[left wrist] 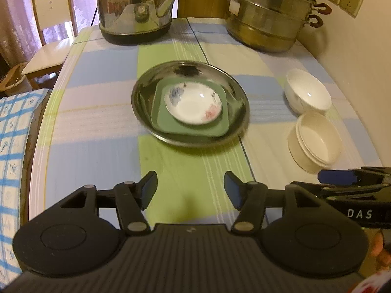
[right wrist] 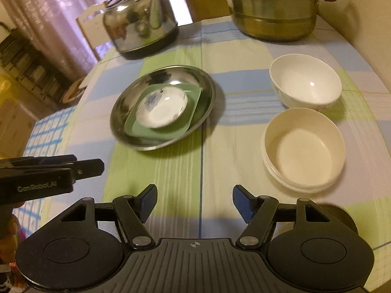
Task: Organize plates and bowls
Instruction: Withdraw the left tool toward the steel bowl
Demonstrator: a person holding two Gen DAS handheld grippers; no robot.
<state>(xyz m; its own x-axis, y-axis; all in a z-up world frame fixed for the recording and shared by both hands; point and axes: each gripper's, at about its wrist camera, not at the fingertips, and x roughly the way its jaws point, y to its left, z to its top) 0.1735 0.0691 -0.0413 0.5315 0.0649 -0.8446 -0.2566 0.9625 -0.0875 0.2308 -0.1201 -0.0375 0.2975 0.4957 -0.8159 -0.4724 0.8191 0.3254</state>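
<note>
A steel plate point(left wrist: 234, 85) point(right wrist: 205, 85) sits mid-table. A green square plate point(left wrist: 161, 119) point(right wrist: 190, 112) lies in it, and a small white flowered dish point(left wrist: 193, 102) point(right wrist: 161, 108) lies on the green one. A white bowl point(left wrist: 308, 92) point(right wrist: 305, 80) and a stack of cream bowls point(left wrist: 315, 141) point(right wrist: 303, 146) stand apart to the right. My left gripper point(left wrist: 190, 190) is open and empty, short of the steel plate. My right gripper point(right wrist: 194, 201) is open and empty, left of the cream bowls. Each gripper shows from the side in the other's view.
A steel kettle point(left wrist: 136, 7) point(right wrist: 141, 22) and a stacked steamer pot point(left wrist: 268, 12) point(right wrist: 276, 7) stand at the table's far edge. A chair point(left wrist: 48, 24) is at far left. The checked tablecloth point(left wrist: 97, 146) covers the round table; a wall point(left wrist: 361, 61) is on the right.
</note>
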